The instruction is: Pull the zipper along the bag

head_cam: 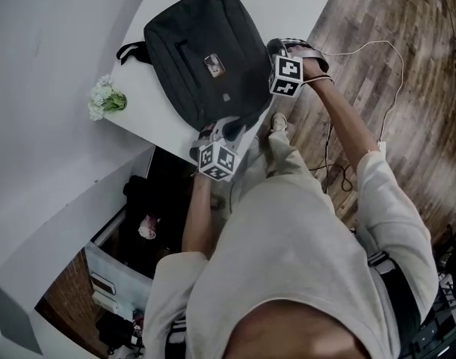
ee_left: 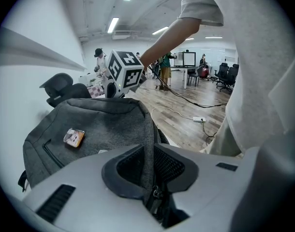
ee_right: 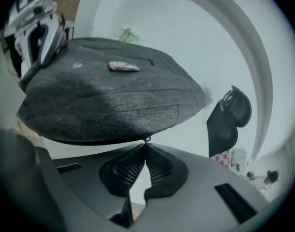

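Bag: the dark grey bag [head_cam: 202, 51] lies flat on the white desk [head_cam: 295, 6], front panel up, with one end over the desk edge nearest you.
Tag: a small tag [head_cam: 214, 65] sits on the bag's front panel.
Left gripper: your left gripper [ee_left: 148, 166] is at the bag's near end, pointing down at a slant.
Left jaws: they are narrow and clamped on a raised fold of the bag's edge fabric, which runs up between the pads. A small metal piece low in the gap may be zipper hardware, but it is too dark there to be sure.
Right gripper: your right gripper [ee_right: 146, 151] is at the bag's right side, angled down toward its edge.
Right jaws: the tips are pressed together on the zipper pull [ee_right: 147, 140], a small metal loop hanging from the bag's lower edge.
Spacing: your two grippers hold the same bag, apart from each other, left on the near end and right on the side.
Flowers: a small bunch of flowers [head_cam: 106, 98] stands on the desk left of the bag, not touching it.
Floor: a white cable [head_cam: 362, 47] trails over the wooden floor [head_cam: 415, 126] to your right.
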